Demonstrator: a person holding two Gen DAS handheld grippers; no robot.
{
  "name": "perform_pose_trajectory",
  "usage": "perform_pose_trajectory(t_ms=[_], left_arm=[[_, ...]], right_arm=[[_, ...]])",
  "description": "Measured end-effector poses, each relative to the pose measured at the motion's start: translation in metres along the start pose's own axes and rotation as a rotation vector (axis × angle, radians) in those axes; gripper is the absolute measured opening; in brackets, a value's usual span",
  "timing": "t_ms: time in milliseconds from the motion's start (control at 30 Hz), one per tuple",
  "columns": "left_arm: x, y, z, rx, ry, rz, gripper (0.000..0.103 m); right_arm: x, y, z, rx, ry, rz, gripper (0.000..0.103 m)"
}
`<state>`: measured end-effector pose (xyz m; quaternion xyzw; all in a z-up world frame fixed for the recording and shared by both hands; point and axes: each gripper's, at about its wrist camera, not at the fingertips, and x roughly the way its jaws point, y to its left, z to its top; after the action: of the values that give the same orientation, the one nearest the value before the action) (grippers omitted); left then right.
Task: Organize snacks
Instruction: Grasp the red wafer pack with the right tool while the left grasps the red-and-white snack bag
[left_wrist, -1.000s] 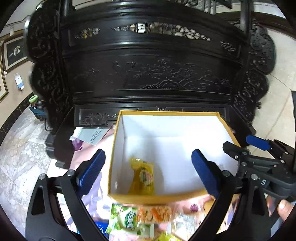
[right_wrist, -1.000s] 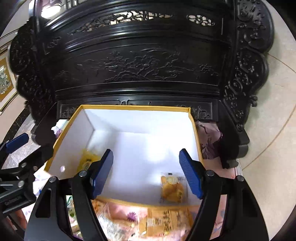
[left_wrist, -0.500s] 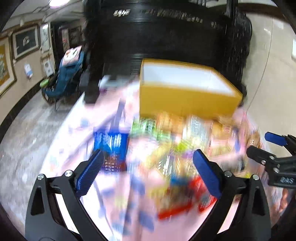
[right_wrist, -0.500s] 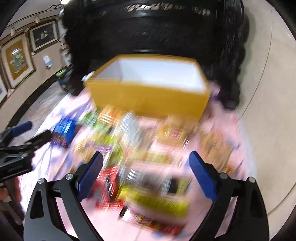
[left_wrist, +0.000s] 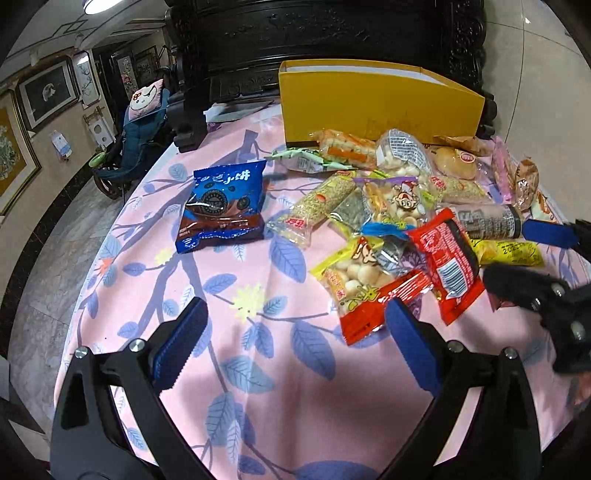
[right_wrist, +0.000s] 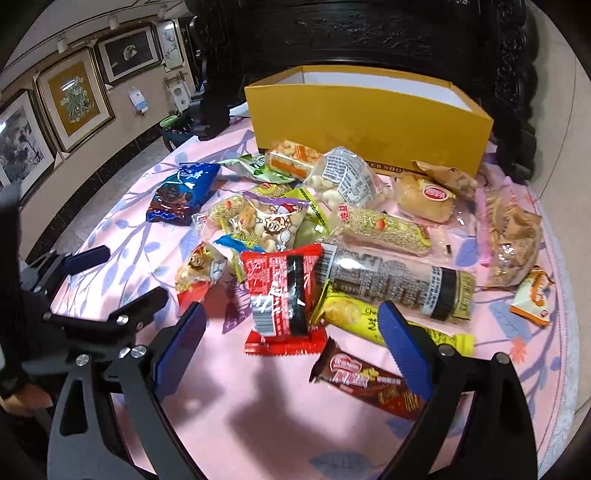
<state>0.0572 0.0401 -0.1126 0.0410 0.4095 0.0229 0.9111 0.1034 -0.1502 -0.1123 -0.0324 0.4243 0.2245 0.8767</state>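
Right wrist view has the right gripper (right_wrist: 291, 343) spread wide with nothing between the pads, hanging over the near side of the snack pile (right_wrist: 332, 236). Its jaws have just been opening. The left gripper (left_wrist: 295, 345) is spread and empty too, over bare cloth toward the left edge of the surface (left_wrist: 258, 398).

Biggest risk imo: everything overlaps. The red wrapper (right_wrist: 284, 295) lies partly on the long dark-printed tube pack (right_wrist: 395, 284) and touches the yellow bar (right_wrist: 369, 321), so closing on it could drag a neighbour along or just pinch a corner of slippery film that slides out. The brown chocolate bar (right_wrist: 369, 384) sits right under the right-hand finger, so a straight drop could land a pad on it and crush it. The two grippers are also close together, so going for the same patch could knock them into each other.

As for looks: the snacks are mostly crinkly plastic bags, soft and light, heaped in the middle and toward the far edge of the surface, with a blue cookie bag (left_wrist: 223, 206) off on its own to the left. The yellow box (right_wrist: 369, 118) stands at the far edge, touching the pile; can't really tell from this angle what's inside.
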Motion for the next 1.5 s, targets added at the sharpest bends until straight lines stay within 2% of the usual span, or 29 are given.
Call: perform_pose_trajectory(t_ms=[133, 233, 300, 333, 467, 533, 600, 633, 800, 933, 1033, 1133, 1233, 1333, 1367, 1400, 1433, 1467, 1500], left_arm=[[0.001, 0.006, -0.003, -0.010, 0.005, 0.006, 0.098], [0.003, 0.010, -0.004, -0.012, 0.015, 0.012, 0.098], [0.005, 0.012, -0.005, -0.015, 0.020, 0.013, 0.098], [0.005, 0.012, -0.005, -0.016, 0.021, 0.011, 0.098], [0.007, 0.007, -0.004, -0.002, 0.021, 0.007, 0.098], [0.007, 0.004, -0.003, 0.005, 0.021, 0.001, 0.098], [0.007, 0.002, -0.003, 0.007, 0.021, -0.001, 0.098], [0.008, 0.002, -0.003, 0.007, 0.022, -0.003, 0.098], [0.007, -0.006, -0.001, 0.014, 0.012, -0.044, 0.098], [0.011, -0.028, 0.002, 0.060, 0.012, -0.050, 0.098], [0.016, -0.040, 0.004, 0.082, 0.009, -0.043, 0.098], [0.026, -0.050, 0.006, 0.110, -0.006, 0.002, 0.098], [0.042, -0.050, 0.007, 0.096, 0.036, 0.012, 0.093], [0.050, -0.048, 0.006, 0.079, 0.050, 0.003, 0.093], [0.051, -0.047, 0.006, 0.073, 0.044, 0.001, 0.090], [0.051, -0.047, 0.006, 0.070, 0.044, -0.011, 0.083], [0.051, -0.046, 0.007, 0.059, 0.043, -0.048, 0.057], [0.051, -0.044, 0.009, 0.044, 0.048, -0.075, 0.045], [0.053, -0.043, 0.010, 0.039, 0.053, -0.072, 0.043]], right_arm=[[0.022, 0.001, 0.003, -0.006, 0.058, -0.001, 0.093], [0.037, 0.008, 0.004, -0.030, 0.088, -0.015, 0.083], [0.043, 0.014, 0.005, -0.065, 0.085, -0.057, 0.071], [0.046, 0.017, 0.006, -0.082, 0.088, -0.089, 0.069], [0.058, 0.022, 0.010, -0.111, 0.134, -0.125, 0.068], [0.063, 0.022, 0.011, -0.117, 0.140, -0.140, 0.058], [0.064, 0.018, 0.011, -0.092, 0.132, -0.109, 0.044], [0.061, 0.014, 0.010, -0.071, 0.131, -0.084, 0.044], [0.043, -0.022, 0.003, 0.027, 0.107, -0.109, 0.044], [0.026, -0.052, -0.001, 0.089, 0.083, -0.144, 0.044], [0.019, -0.058, -0.002, 0.100, 0.070, -0.126, 0.044], [0.012, -0.059, -0.004, 0.099, 0.065, -0.109, 0.044], [0.007, -0.062, -0.005, 0.109, 0.057, -0.097, 0.044], [0.006, -0.062, -0.004, 0.114, 0.049, -0.095, 0.044], [0.006, -0.061, -0.004, 0.115, 0.048, -0.094, 0.044], [0.006, -0.061, -0.003, 0.116, 0.046, -0.094, 0.044], [0.005, -0.061, -0.003, 0.115, 0.045, -0.093, 0.044], [0.005, -0.060, -0.004, 0.114, 0.045, -0.092, 0.044], [0.005, -0.059, -0.004, 0.112, 0.046, -0.090, 0.044]])
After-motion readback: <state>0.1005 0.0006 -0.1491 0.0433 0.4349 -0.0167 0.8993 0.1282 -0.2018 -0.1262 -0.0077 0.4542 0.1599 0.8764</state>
